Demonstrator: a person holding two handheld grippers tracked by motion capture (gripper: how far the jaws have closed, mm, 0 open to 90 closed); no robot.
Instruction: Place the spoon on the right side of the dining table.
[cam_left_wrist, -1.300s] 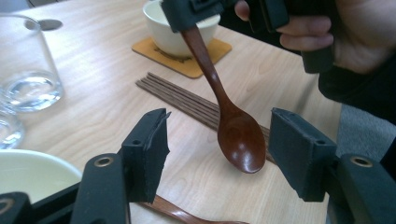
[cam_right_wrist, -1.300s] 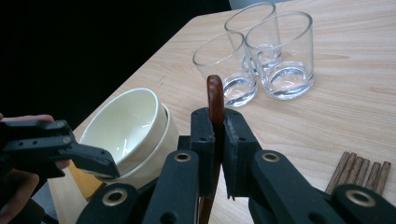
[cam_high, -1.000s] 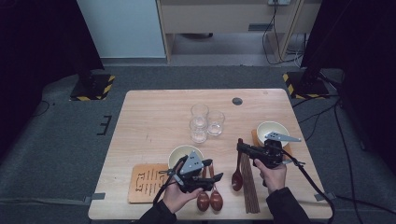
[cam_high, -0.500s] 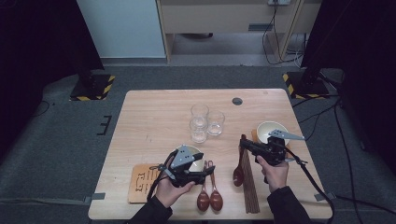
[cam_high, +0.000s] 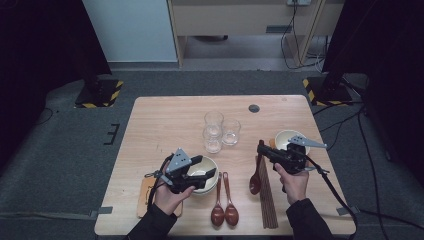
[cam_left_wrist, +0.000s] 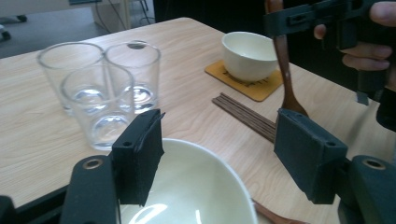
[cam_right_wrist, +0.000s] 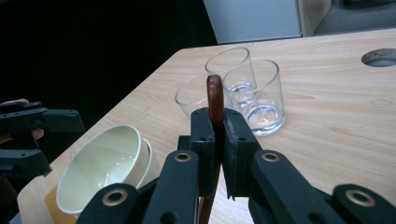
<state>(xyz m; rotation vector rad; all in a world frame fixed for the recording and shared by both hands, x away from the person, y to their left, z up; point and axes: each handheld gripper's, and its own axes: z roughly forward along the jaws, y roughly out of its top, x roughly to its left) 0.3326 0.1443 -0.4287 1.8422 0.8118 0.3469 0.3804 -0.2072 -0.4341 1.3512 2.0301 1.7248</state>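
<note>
The wooden spoon (cam_high: 255, 176) hangs by its handle in the right gripper (cam_high: 264, 150), whose jaws are clamped tight on it — handle tip poking up between the pads in the right gripper view, bowl end down near the tabletop (cam_high: 165, 120), just beside the bundle of chopsticks (cam_high: 268, 197). The grip sits high on a thin, smooth handle, so I judge the spoon could pivot or slip if swung, and its bowl may knock the chopsticks askew. Left of the spoon, the left gripper (cam_high: 205, 172) hovers over the stacked cream bowls (cam_high: 206, 169); its jaws have just been opening and stand fairly wide, nothing pressed between them. A careless sweep from there could clip the bowl rim or the three glasses (cam_high: 220, 131) beyond the bowls — they stand touching, so one nudge would topple them together.
</note>
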